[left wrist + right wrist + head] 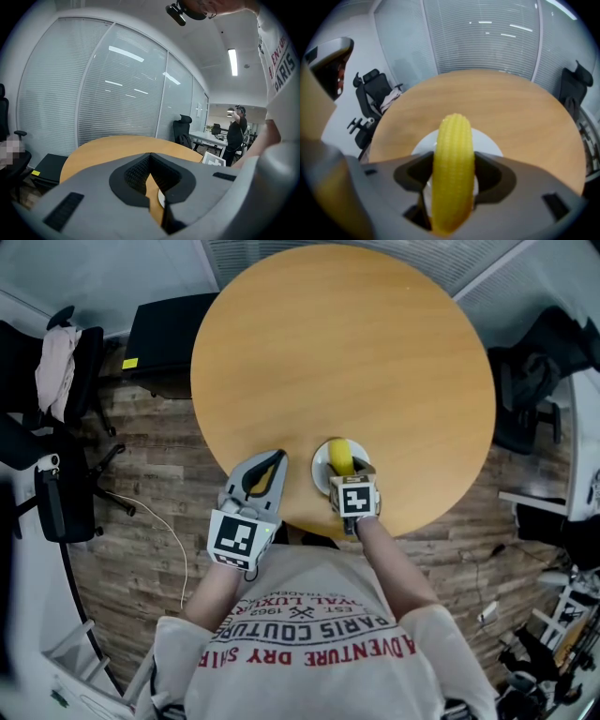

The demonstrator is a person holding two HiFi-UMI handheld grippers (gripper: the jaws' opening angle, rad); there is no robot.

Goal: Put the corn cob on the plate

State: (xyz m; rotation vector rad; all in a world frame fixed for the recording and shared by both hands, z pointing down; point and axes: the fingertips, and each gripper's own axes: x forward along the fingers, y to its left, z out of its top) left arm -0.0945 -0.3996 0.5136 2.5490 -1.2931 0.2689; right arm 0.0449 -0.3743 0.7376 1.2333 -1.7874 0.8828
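A yellow corn cob [340,457] [453,164] is clamped lengthwise between the jaws of my right gripper [348,472] [452,180], which is shut on it. It hangs directly over a small white plate [320,463] [487,142] near the front edge of the round wooden table [347,362]. Whether the cob touches the plate I cannot tell. My left gripper [263,474] [151,180] is shut with nothing in it, at the table's near edge left of the plate; a sliver of the plate [161,198] shows through its jaws.
Office chairs [56,427] stand left of the table and another [530,385] at the right. A black box [164,334] sits on the floor at the back left. A person [234,133] stands by desks in the distance.
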